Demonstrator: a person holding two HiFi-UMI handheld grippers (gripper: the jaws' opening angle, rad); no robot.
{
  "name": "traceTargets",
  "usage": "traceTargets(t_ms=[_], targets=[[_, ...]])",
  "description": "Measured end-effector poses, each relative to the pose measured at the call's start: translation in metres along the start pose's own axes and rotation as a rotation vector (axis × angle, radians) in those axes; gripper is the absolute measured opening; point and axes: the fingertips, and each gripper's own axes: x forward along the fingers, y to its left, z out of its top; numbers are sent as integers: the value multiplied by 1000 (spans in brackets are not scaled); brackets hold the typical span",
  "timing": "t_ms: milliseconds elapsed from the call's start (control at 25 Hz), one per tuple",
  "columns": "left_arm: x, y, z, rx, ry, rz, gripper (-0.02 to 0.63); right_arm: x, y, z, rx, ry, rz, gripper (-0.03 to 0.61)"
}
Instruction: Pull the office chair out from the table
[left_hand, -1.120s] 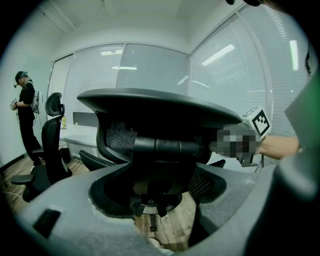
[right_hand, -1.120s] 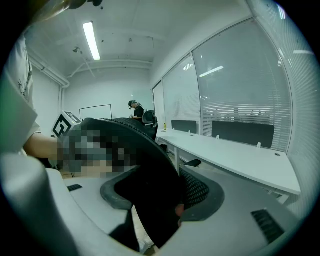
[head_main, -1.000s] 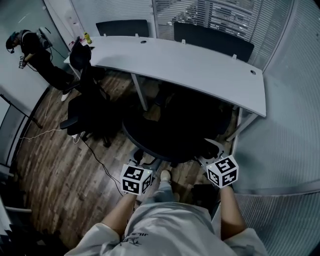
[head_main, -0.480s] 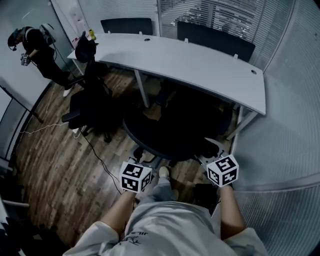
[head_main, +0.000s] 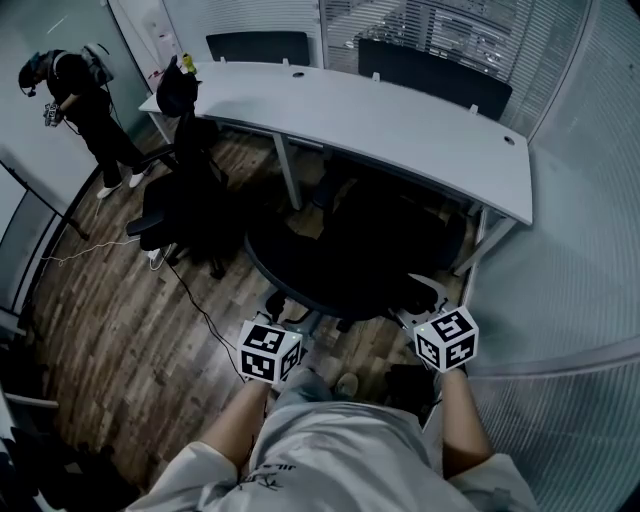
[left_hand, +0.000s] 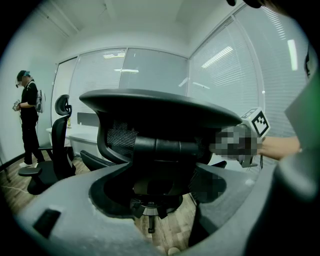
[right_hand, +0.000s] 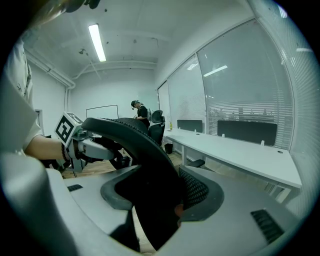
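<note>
L gripper (head_main: 283, 326), R gripper (head_main: 414, 308) clamp office chair (head_main: 340, 262) at table (head_main: 400, 128) edge.

I count two office chairs, the near office chair (head_main: 345, 265) and the far office chair (head_main: 180, 205), and one worktop (head_main: 400, 125). Behind it are two dark screens, the left panel (head_main: 257, 46) and the right panel (head_main: 435, 75). There are two hand-held grippers, the left hand-held gripper (left_hand: 155, 200) and the right hand-held gripper (right_hand: 155, 200), plus one standing person (head_main: 85, 105).

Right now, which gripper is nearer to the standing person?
Left. The left gripper grips the chair at the end toward the person; the right gripper grips its other end, farther off.
</note>
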Motion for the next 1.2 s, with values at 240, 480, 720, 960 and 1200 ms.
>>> traceTargets(t_ms=[240,480,720,960,1200], targets=[[-16,-1,-6,0,-2,-5,325,-6,17,-2,5,2,11,218],[-32,1,-13,4,-4,-12,325,-8,35,-6,11,6,-3,218],[-55,0,-20,8,4,-31,325,-16,60,-8,17,17,-21,218],[-84,1,-32,14,-1,-39,325,-23,91,-14,22,17,-34,218],[-119,2,-46,20,-2,-47,325,-31,129,-21,28,28,-40,218]])
